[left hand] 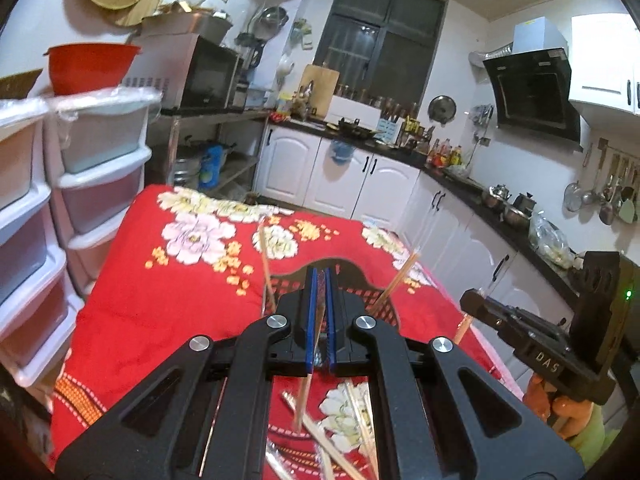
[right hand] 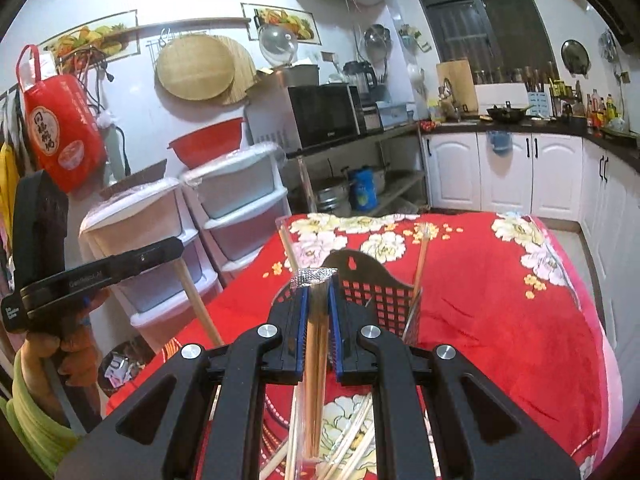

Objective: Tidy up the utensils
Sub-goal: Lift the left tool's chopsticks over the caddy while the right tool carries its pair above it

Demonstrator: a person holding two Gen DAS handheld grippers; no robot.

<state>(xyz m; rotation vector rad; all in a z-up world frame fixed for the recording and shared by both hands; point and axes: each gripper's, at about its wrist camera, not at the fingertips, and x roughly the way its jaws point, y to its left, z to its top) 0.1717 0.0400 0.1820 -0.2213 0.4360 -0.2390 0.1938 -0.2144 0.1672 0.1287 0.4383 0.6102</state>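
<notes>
- Left gripper, frame centre, is clenched on one chopstick.
- Right gripper grasps a wrapped chopstick pair (foil-topped sleeve), before the basket.

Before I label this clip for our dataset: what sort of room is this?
A home kitchen, most likely. A range hood hangs over a dark counter with white cabinets below, a microwave sits on a shelf, and ladles hang on the wall.
</notes>
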